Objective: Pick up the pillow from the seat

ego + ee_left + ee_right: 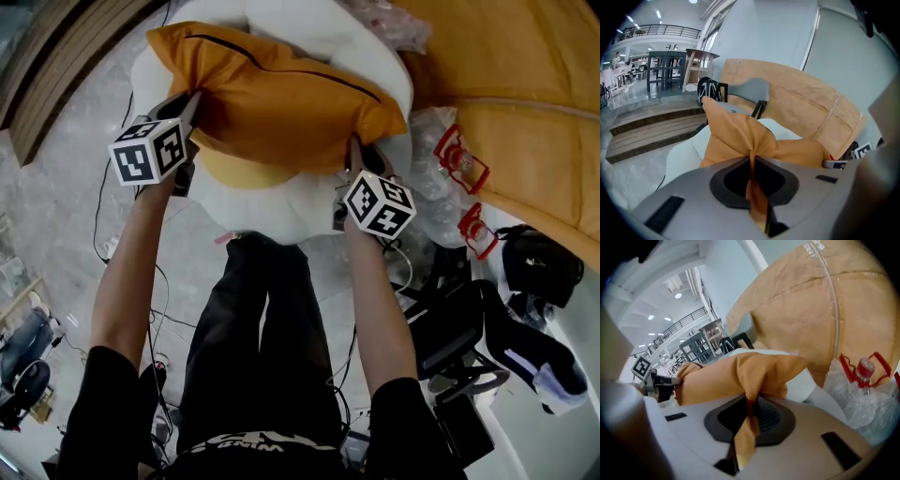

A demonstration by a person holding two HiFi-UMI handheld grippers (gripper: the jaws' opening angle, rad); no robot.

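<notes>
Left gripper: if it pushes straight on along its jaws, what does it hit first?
The orange pillow: the left gripper pinches its corner. Behind that, probably the white seat.

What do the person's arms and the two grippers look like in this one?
The left gripper and right gripper each carry a white cube with black square markers and have a light grey body with a dark recess round the jaws. The person wears black short sleeves; forearms are bare.

Black sleeves (111,398), black trousers (258,319), grey left tool (190,105), right tool (354,155)
</notes>
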